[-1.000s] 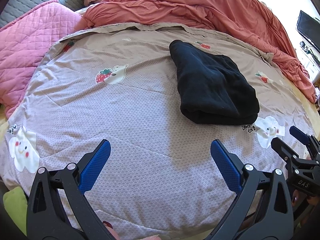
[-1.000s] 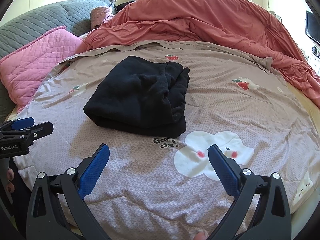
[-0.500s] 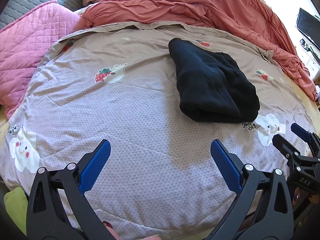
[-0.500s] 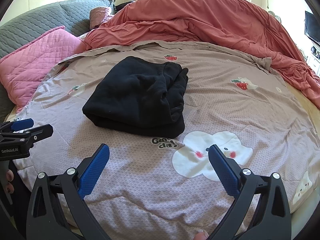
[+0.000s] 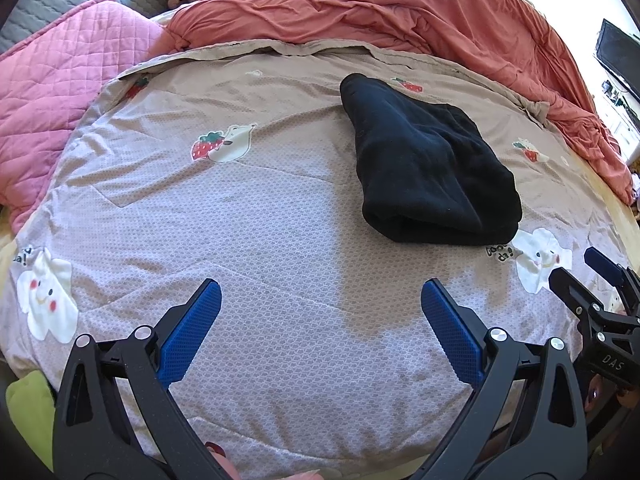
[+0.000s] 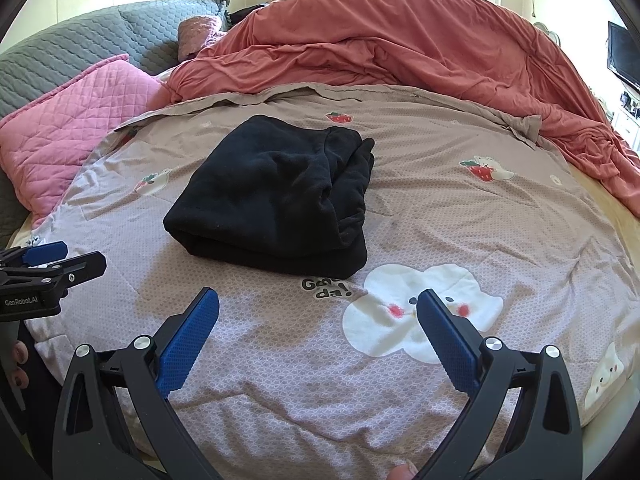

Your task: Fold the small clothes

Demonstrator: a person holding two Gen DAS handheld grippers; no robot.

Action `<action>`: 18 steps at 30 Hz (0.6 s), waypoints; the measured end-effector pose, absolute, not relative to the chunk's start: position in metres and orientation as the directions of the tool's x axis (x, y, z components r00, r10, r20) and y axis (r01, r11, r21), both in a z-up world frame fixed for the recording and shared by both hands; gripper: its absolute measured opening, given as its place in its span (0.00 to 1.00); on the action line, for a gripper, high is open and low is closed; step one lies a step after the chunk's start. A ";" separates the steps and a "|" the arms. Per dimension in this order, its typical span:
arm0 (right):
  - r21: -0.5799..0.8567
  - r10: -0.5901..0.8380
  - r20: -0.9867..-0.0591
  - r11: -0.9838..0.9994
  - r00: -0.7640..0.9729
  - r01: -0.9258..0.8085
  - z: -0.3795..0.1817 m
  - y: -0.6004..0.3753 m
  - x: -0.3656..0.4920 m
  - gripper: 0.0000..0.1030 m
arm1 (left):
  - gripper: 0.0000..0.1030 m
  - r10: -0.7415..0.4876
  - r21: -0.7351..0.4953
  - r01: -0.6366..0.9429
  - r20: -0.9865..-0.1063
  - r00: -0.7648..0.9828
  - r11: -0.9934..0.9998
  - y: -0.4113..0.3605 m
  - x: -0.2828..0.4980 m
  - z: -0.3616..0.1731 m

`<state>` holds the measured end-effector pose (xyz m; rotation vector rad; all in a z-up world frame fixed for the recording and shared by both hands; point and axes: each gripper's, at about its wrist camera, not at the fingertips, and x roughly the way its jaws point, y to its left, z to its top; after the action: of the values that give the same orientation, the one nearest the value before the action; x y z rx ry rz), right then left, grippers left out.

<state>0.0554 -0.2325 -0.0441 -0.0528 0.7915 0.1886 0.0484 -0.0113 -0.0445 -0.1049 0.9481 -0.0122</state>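
A black garment (image 5: 428,164) lies folded in a thick bundle on the lilac cartoon-print quilt (image 5: 260,220); the right wrist view shows the same garment (image 6: 276,196) ahead and slightly left. My left gripper (image 5: 320,300) is open with nothing between its blue pads, low over the quilt, short of the garment and to its left. My right gripper (image 6: 318,308) is open and empty too, just short of the garment's near edge. Each gripper appears in the other's view: the right one (image 5: 592,276) at the right edge, the left one (image 6: 60,260) at the left edge.
A bunched coral duvet (image 6: 400,48) fills the far side of the bed. A pink quilted pillow (image 5: 52,80) lies at the far left against a grey headboard (image 6: 80,48). A dark screen (image 6: 622,56) hangs at the right. Something lime green (image 5: 28,404) sits at the near left edge.
Both views have risen and pulled back slightly, so the garment sits a little farther off. Both grippers stay open and the garment has not moved.
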 end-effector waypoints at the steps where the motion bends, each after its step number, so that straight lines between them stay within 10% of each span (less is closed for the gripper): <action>1: 0.022 0.148 -0.711 0.982 0.688 -0.188 -0.044 -0.233 0.056 0.96 | 0.91 -0.055 -0.094 -0.037 -0.811 0.582 0.995 -0.011 0.048 -0.045; 18: 0.021 0.137 -0.701 0.985 0.700 -0.172 -0.041 -0.233 0.055 0.96 | 0.91 -0.048 -0.086 -0.037 -0.807 0.589 0.996 -0.010 0.049 -0.043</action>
<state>0.0549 -0.2332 -0.0406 -0.0478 0.7770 0.1724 0.0490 -0.0102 -0.0433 -0.0970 0.9412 -0.0068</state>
